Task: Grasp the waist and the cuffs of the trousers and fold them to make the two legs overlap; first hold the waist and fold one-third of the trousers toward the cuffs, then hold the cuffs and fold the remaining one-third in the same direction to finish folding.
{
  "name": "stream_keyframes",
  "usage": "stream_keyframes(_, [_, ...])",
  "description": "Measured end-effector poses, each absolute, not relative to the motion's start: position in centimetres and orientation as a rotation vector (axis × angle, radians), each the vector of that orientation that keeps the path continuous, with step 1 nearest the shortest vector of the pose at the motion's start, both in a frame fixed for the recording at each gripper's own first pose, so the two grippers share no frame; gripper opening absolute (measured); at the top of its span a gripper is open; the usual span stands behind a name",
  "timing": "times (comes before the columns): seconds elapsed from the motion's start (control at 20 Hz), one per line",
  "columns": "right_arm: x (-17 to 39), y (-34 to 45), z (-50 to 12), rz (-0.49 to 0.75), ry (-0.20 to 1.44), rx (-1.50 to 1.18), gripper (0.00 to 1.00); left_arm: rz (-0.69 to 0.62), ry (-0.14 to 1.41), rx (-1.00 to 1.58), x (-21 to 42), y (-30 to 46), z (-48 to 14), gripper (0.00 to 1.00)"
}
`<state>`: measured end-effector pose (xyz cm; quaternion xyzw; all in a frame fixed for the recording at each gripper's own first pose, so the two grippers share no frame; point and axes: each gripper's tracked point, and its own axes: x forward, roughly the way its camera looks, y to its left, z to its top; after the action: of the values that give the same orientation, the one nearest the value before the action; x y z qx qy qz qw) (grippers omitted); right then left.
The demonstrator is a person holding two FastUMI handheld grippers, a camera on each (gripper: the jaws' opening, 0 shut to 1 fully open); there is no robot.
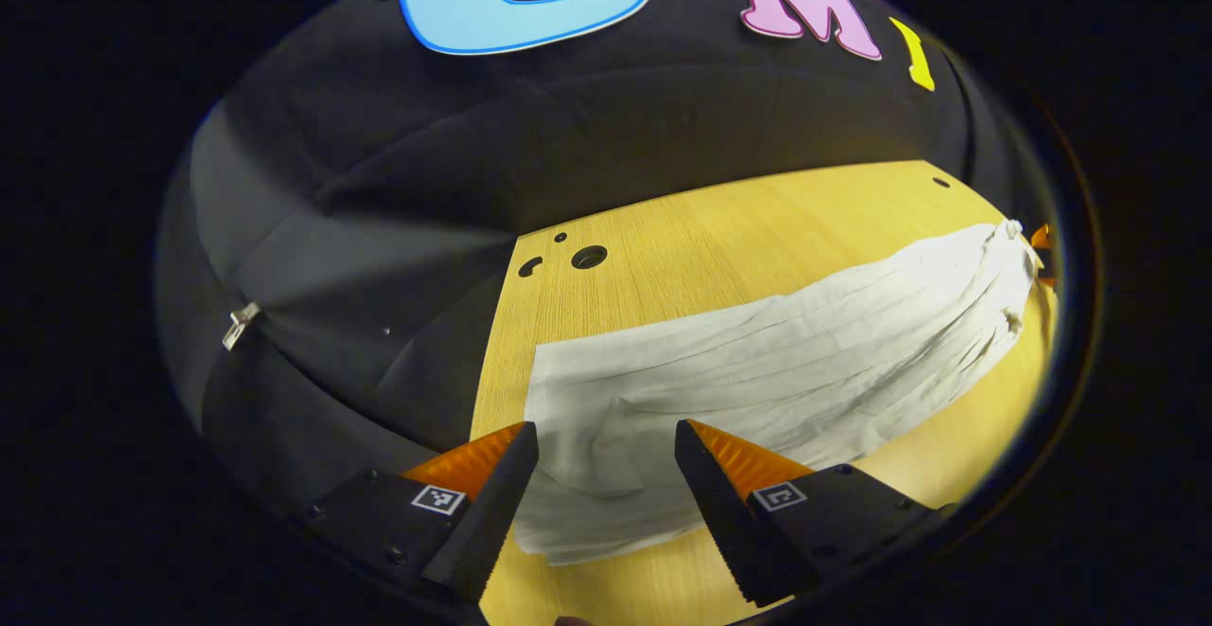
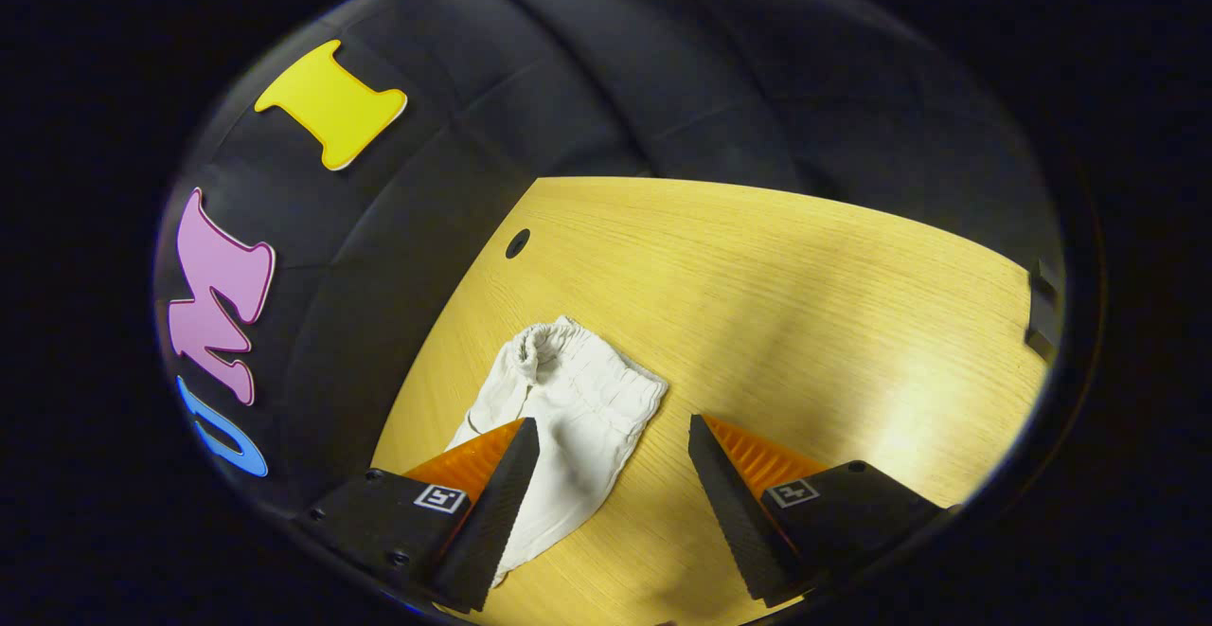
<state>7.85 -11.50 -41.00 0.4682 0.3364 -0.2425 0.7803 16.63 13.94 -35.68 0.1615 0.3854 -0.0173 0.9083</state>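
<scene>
One pair of white trousers (image 1: 757, 361) lies on one wooden tabletop (image 1: 720, 238), and two grippers hover over it, left gripper (image 1: 606, 437) and right gripper (image 2: 614, 432).

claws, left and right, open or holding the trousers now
Left claw: open, holding nothing, above the cuff end of the trousers.
Right claw: open, holding nothing, above the waist end.

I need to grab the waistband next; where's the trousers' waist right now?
In the right gripper view the gathered waist lies on the wooden table, just ahead of the open right gripper.
</scene>
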Motion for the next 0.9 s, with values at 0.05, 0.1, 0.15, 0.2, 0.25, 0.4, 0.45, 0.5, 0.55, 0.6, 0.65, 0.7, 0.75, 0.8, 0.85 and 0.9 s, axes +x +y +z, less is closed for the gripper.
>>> stream_keyframes(0.05, [8.3,-11.0,-41.2,-0.518,0.730,1.006,0.99,-0.027,0.793,0.307,15.8,13.8,-35.4,0.94])
stream_keyframes(0.1, [8.7,-10.3,-41.7,-0.513,0.743,0.998,0.98,-0.022,0.794,0.276,15.3,13.5,-35.3,0.95])
stream_keyframes(0.15, [9.0,-9.7,-41.8,-0.506,0.747,0.996,0.98,-0.023,0.794,0.240,14.6,13.1,-35.5,0.95])
stream_keyframes(0.2, [9.5,-9.9,-41.6,-0.520,0.728,0.993,0.98,-0.024,0.794,0.200,14.0,12.6,-35.5,0.95])
stream_keyframes(0.25, [9.8,-9.9,-41.8,-0.539,0.722,0.997,0.98,-0.026,0.796,0.154,13.4,12.2,-35.7,0.95])
stream_keyframes(0.4, [10.5,-10.4,-42.3,-0.584,0.703,1.006,0.97,-0.003,0.819,-0.024,10.9,10.9,-36.1,0.96])
stream_keyframes(0.45, [10.3,-10.2,-43.0,-0.594,0.714,0.994,0.92,0.018,0.824,-0.094,10.0,10.8,-36.6,0.96])
stream_keyframes(0.5, [9.9,-10.5,-43.4,-0.597,0.728,0.988,0.85,0.038,0.826,-0.176,9.4,10.5,-36.7,0.97])
stream_keyframes(0.55, [9.3,-10.5,-44.2,-0.592,0.754,0.988,0.63,0.055,0.830,-0.269,8.6,10.1,-37.2,0.98])
stream_keyframes(0.6, [9.4,-10.9,-44.1,-0.595,0.740,1.012,0.41,0.071,0.835,-0.363,8.0,9.6,-37.3,0.96])
stream_keyframes(0.65, [9.3,-10.6,-44.2,-0.603,0.735,1.045,0.18,0.091,0.833,-0.448,7.8,9.2,-37.7,0.90])
stream_keyframes(0.7, [9.3,-10.7,-44.1,-0.610,0.724,1.061,0.11,0.116,0.835,-0.512,7.7,9.2,-38.0,0.95])
stream_keyframes(0.75, [9.3,-10.6,-44.2,-0.610,0.715,1.055,0.10,0.147,0.842,-0.562,7.5,9.4,-38.7,0.95])
stream_keyframes(0.8, [9.4,-10.6,-44.4,-0.606,0.710,1.042,0.10,0.177,0.855,-0.605,7.2,9.6,-39.2,0.95])
stream_keyframes(0.85, [9.6,-10.6,-44.2,-0.603,0.702,1.037,0.10,0.203,0.860,-0.651,7.2,9.7,-39.6,0.95])
stream_keyframes(0.9, [9.6,-10.6,-44.1,-0.600,0.703,1.043,0.10,0.228,0.863,-0.696,7.3,9.8,-39.9,0.95])
